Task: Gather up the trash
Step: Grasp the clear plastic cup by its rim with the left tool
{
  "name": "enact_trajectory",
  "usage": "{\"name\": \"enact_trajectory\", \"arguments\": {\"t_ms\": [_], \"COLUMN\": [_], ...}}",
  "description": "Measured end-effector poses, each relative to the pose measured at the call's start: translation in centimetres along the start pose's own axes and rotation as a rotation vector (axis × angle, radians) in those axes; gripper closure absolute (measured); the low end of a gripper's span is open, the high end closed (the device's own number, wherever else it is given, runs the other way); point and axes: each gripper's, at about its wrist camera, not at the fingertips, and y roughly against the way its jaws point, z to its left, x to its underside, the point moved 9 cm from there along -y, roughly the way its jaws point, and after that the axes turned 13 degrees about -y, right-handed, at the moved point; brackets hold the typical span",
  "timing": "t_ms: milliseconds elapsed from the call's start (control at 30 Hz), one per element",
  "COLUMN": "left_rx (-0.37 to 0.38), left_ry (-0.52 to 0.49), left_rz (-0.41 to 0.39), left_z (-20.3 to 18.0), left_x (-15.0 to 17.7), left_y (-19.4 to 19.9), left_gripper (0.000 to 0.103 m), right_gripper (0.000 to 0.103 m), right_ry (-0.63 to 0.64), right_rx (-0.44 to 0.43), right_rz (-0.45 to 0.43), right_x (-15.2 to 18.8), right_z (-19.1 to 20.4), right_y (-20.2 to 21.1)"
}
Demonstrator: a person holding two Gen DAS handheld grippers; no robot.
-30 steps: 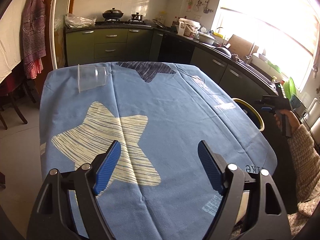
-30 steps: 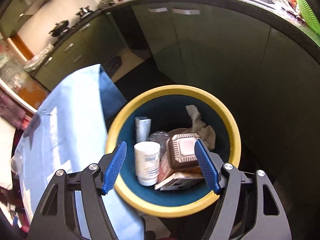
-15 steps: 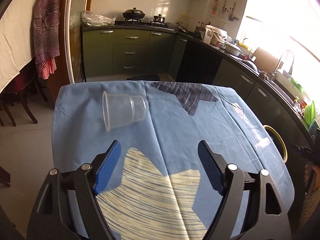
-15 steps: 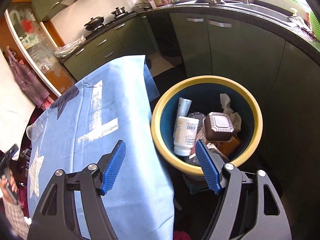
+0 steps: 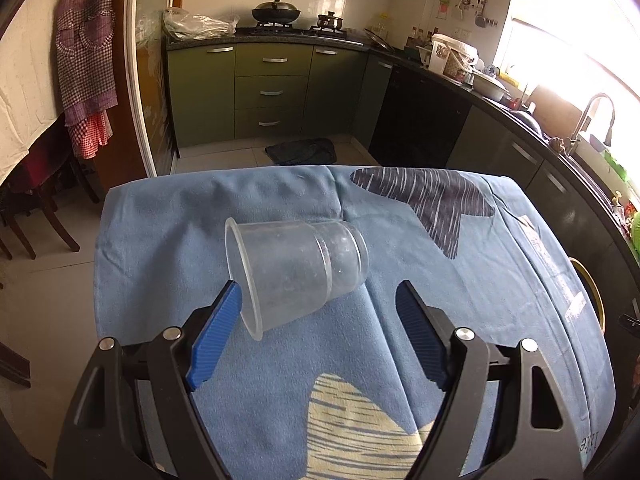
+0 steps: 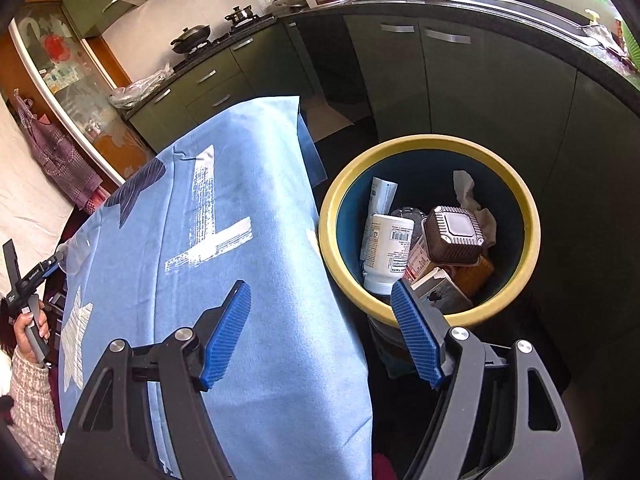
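A clear plastic cup (image 5: 294, 270) lies on its side on the blue tablecloth (image 5: 400, 264), mouth toward the left. My left gripper (image 5: 318, 292) is open, its left fingertip (image 5: 230, 294) at the cup's rim, the cup just ahead between the fingers. My right gripper (image 6: 320, 292) is open and empty above the table's edge, beside a yellow-rimmed blue trash bin (image 6: 520, 204). The bin holds a white bottle (image 6: 386, 252), a brown container (image 6: 454, 236), cartons and crumpled paper. The left gripper also shows in the right wrist view (image 6: 28, 276), next to the cup (image 6: 74, 252).
Green kitchen cabinets (image 5: 272, 88) and a counter with a stove stand behind the table. A dark cloth (image 5: 302, 150) lies on the floor. Chairs (image 5: 36, 208) and a hanging checked apron (image 5: 86, 60) are at the left. The bin's rim (image 5: 592, 292) shows at the table's right.
My left gripper has moved forward across the table until the cup lies between its fingers. My right gripper has drawn back from over the bin to the table's edge.
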Motion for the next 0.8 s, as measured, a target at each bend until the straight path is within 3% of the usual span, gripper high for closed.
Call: {"name": "enact_trajectory", "arguments": {"t_ms": [300,400,600,667,733,800], "left_rx": [0.032,0.044,0.058,0.061,0.060,0.055], "left_ry": [-0.050,-0.060,-0.084,-0.095,-0.105,-0.117], "left_rz": [0.006,0.008,0.020,0.022,0.027,0.024], "left_z": [-1.4,-2.0,-3.0,-3.4,-3.8,-4.0], "left_x": [0.0,0.1,0.6,0.7,0.9,1.0], "left_y": [-1.4,-1.6,-1.8,-1.8,-1.9,-1.7], "left_gripper": [0.028,0.037,0.066,0.084,0.095,0.098], "right_gripper": [0.030,0.030,0.030,0.030,0.030,0.030], "right_ry": [0.023,0.032,0.043,0.043,0.042,0.043], "right_rx": [0.005,0.001,-0.009,-0.013,-0.016,-0.018], "right_rz": [0.025,0.029,0.040,0.041,0.041,0.039], "right_x": [0.4,0.4,0.7,0.8,0.9,1.0], "right_z": [1.2,1.7,2.2,2.3,2.3,2.3], "right_y": [-0.7,-0.9,-1.1,-1.0,-0.9,-0.7]}}
